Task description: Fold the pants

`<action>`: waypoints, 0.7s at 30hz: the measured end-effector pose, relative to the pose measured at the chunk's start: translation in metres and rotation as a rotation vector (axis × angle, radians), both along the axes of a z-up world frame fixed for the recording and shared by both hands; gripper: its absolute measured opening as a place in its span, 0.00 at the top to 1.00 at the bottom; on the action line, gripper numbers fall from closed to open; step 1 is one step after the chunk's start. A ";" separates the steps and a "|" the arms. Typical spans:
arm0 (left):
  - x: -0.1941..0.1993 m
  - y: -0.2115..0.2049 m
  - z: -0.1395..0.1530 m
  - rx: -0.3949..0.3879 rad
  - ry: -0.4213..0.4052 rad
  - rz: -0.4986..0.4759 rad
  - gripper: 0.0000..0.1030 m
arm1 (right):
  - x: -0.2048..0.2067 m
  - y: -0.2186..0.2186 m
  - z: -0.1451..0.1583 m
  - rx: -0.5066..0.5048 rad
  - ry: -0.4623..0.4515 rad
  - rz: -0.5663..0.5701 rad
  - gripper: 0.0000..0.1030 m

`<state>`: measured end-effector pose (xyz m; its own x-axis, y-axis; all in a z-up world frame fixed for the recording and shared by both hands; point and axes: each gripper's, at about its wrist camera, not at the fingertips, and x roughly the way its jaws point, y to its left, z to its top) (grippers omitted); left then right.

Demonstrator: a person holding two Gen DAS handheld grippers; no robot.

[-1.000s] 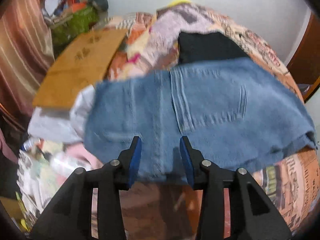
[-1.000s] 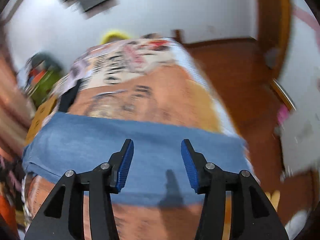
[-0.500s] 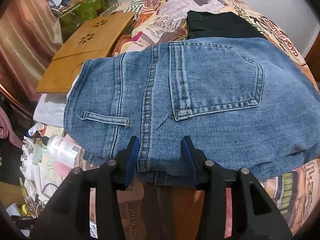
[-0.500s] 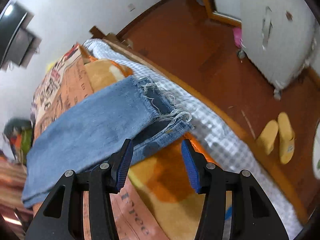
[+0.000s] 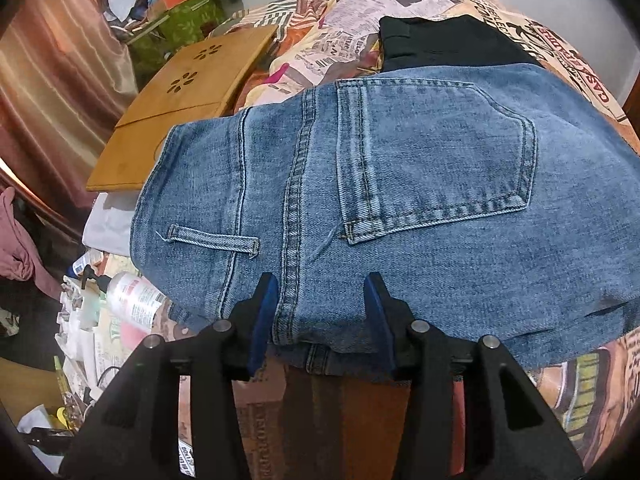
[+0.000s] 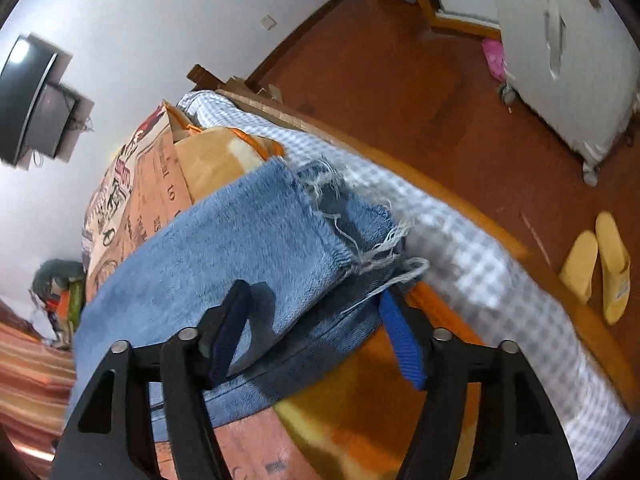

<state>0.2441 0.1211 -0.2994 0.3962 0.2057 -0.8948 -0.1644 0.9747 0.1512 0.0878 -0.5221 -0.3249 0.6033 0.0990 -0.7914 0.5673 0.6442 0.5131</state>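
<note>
Light blue jeans [image 5: 420, 168] lie flat on the patterned bedspread [image 5: 360, 0], back pocket up and waistband to the left. My left gripper [image 5: 320, 320] is low over their near edge by the seat seam. It is open, and the denim edge lies between its blue pads without being pinched. In the right wrist view the jeans [image 6: 224, 248] end in stacked legs with frayed hems [image 6: 360, 240]. My right gripper [image 6: 316, 336] is open and straddles that hem end, its left finger [image 6: 232, 332] over the denim and its right finger [image 6: 400, 340] beside the lower leg's edge.
A folded black garment [image 5: 448, 44] lies beyond the jeans and a wooden board [image 5: 188, 92] at the far left. A bottle [image 5: 132, 300] and clutter sit beside the bed. To the right are the bed's wooden side rail [image 6: 440, 184], yellow slippers [image 6: 596, 260] on the floor and a white cabinet [image 6: 560, 40].
Both grippers have come down closer to the jeans. The right one rolled and swung from facing across the legs to the frayed hem end, which now lies between its fingers.
</note>
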 end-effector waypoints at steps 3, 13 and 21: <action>0.001 -0.001 0.000 0.007 0.001 0.004 0.56 | 0.004 -0.005 0.004 -0.027 -0.027 0.027 0.78; 0.001 -0.003 0.000 0.011 0.000 0.001 0.55 | 0.024 -0.013 0.062 -0.283 -0.124 0.065 0.87; -0.001 0.008 0.012 -0.020 -0.009 0.019 0.54 | 0.027 -0.020 0.011 -0.165 0.088 0.085 0.69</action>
<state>0.2435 0.1288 -0.2871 0.4003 0.1953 -0.8953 -0.1838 0.9743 0.1303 0.1147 -0.5419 -0.3136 0.5257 0.0115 -0.8506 0.5456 0.7626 0.3475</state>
